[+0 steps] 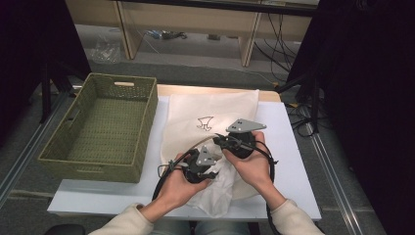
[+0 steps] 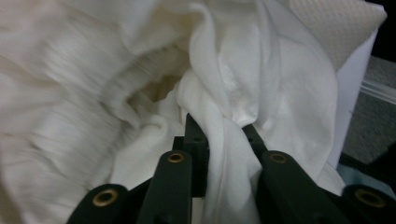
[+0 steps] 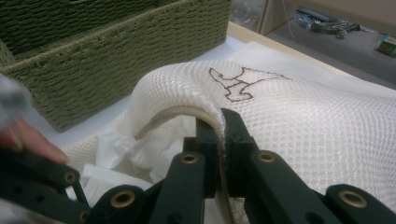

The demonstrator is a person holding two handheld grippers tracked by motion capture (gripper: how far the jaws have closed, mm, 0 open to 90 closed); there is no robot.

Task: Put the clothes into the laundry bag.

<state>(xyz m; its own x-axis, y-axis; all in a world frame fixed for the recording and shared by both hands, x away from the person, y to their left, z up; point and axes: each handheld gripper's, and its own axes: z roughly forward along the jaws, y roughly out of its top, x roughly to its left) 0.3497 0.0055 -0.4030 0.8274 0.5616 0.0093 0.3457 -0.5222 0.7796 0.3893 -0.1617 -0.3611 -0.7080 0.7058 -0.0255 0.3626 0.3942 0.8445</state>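
Left gripper clamped on a bunched fold of white cloth, which sits crumpled at the open mouth of the mesh bag near the table's front edge. Right gripper clenched on the bag's rim, lifting it into an arch, white cloth visible under it; the two grippers are close together, left one nearer the person. Bag lies flat on the white table, small dark drawing on top, green woven basket just beside it to the left.
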